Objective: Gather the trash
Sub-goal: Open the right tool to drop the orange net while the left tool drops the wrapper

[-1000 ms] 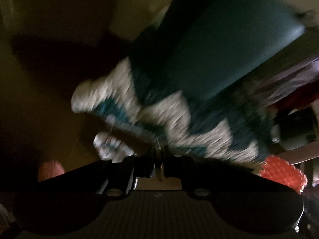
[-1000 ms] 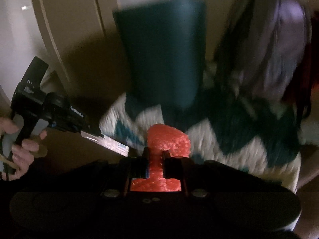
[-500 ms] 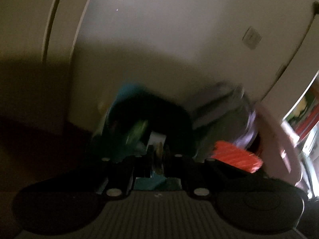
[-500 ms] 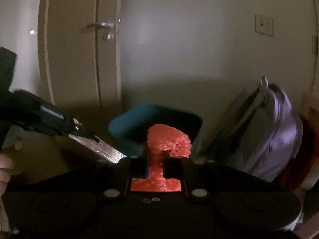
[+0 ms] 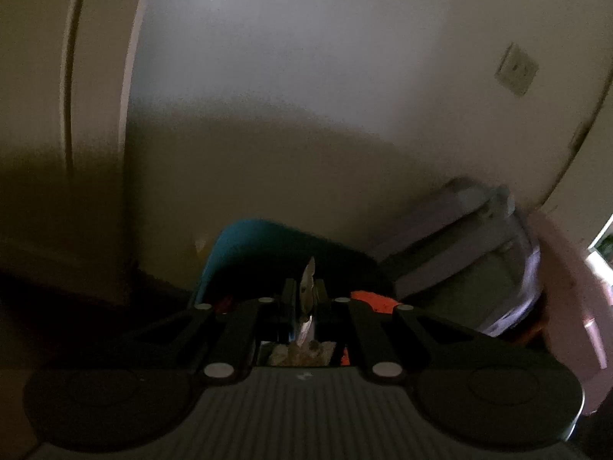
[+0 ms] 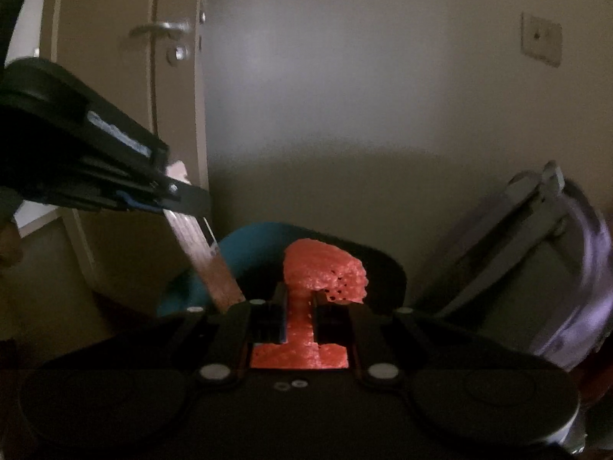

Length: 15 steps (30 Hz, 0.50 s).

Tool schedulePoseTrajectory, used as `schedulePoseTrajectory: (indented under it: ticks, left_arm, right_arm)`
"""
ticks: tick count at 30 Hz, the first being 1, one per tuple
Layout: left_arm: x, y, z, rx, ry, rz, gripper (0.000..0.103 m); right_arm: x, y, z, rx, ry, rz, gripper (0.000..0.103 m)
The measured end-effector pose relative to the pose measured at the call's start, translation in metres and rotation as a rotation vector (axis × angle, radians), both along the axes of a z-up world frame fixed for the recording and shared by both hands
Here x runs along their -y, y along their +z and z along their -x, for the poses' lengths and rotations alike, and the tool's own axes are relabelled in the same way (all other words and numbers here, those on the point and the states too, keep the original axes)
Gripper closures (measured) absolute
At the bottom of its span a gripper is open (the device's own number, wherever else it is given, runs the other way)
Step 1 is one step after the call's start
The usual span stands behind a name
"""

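Observation:
My left gripper [image 5: 307, 287] is shut on a thin flat wrapper [image 5: 308, 274], seen edge-on between the pads. In the right wrist view that same left gripper [image 6: 189, 199] reaches in from the upper left, and the wrapper [image 6: 208, 264] hangs down from it beside the teal trash bin [image 6: 253, 249]. My right gripper [image 6: 300, 301] is shut on a crumpled red foam net [image 6: 325, 270], held in front of the bin's dark opening. The left wrist view has the bin [image 5: 245, 245] just beyond the fingertips and a bit of the red net [image 5: 373, 301] at the right.
A grey-purple backpack [image 6: 536, 268] leans on the wall right of the bin. A door with a metal handle [image 6: 161, 28] stands at the left. A wall switch [image 6: 540, 38] sits high on the right. The room is dim.
Both grippers rose from the zigzag rug toward the bin's mouth, each keeping its hold. The left gripper and its wrapper came closer to the bin rim in the right wrist view.

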State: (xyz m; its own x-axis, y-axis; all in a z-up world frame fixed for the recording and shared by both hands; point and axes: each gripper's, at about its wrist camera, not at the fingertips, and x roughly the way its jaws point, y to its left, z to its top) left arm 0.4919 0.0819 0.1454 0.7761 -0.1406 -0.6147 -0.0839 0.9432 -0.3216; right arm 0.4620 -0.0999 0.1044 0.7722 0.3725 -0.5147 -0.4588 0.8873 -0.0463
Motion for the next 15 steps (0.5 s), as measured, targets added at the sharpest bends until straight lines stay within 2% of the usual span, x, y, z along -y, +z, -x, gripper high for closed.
schedulePoseTrajectory:
  ticks: [9,15]
  left_arm:
    - [0.008,-0.06,-0.046,-0.145,-0.013,-0.126,0.095]
    - [0.014,-0.084,-0.052,-0.191,-0.038,-0.177,0.095]
  right_arm:
    - [-0.014,-0.035,-0.031,-0.116,0.016,0.067,0.086]
    - [-0.015,-0.04,-0.031,-0.131,0.022,0.089,0.081]
